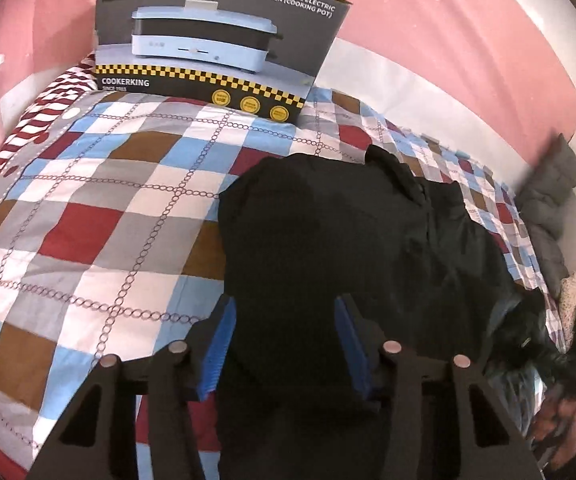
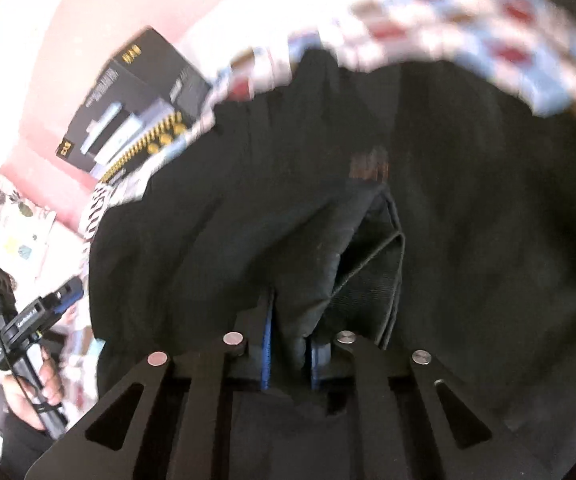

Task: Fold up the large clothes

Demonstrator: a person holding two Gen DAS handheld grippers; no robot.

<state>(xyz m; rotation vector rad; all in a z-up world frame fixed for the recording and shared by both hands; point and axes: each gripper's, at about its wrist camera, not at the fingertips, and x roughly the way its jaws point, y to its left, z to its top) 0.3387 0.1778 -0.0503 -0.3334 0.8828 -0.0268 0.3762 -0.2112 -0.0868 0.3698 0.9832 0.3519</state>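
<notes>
Two claws are mine: at the bottom of the right wrist view my right gripper pinches a bunched fold of the black jacket, while my left gripper hovers spread above it, holding nothing. Mid-frame, the jacket lies rumpled on the checked quilt, so I judge most folding remains. Farthest off, upper left, stands the cooking-pot box.

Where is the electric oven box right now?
In the left wrist view, the oven box stands at the far end of the checkered quilt, against the pink wall, beyond the black garment.
</notes>
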